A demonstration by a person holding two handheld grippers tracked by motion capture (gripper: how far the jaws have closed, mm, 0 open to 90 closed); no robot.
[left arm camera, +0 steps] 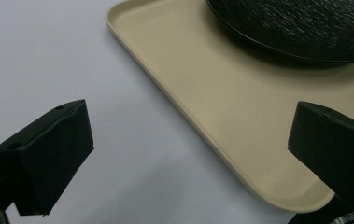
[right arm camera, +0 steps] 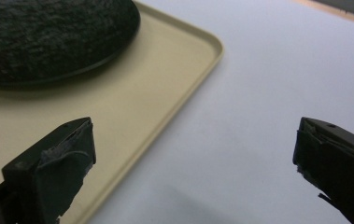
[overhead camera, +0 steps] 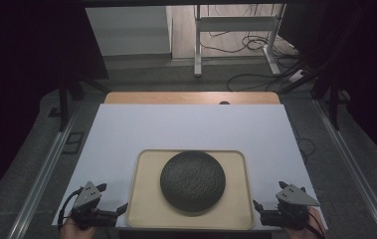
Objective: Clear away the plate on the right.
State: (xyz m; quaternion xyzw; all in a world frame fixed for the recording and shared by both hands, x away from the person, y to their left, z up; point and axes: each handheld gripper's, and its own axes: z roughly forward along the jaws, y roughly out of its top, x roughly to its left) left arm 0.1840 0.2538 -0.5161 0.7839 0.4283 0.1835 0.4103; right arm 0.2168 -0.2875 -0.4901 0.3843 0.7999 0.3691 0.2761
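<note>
Approach stage, both sides: left gripper (overhead camera: 107,201) and right gripper (overhead camera: 268,198) spread wide, each straddling a tray (overhead camera: 143,211) edge (dark plate (overhead camera: 192,180) aboard); next, likely close on the rims evenly

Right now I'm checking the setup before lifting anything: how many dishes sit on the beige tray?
1: a round black textured plate, lying at the middle of the beige rectangular plastic tray. It seems to lie upside down, so something could be hidden beneath it.

A white sheet (overhead camera: 186,129) covered the counter (overhead camera: 191,97), whose wooden far edge stayed bare. Beyond it, a metal frame (overhead camera: 235,25) stood on the floor among loose cables (overhead camera: 248,45).
</note>
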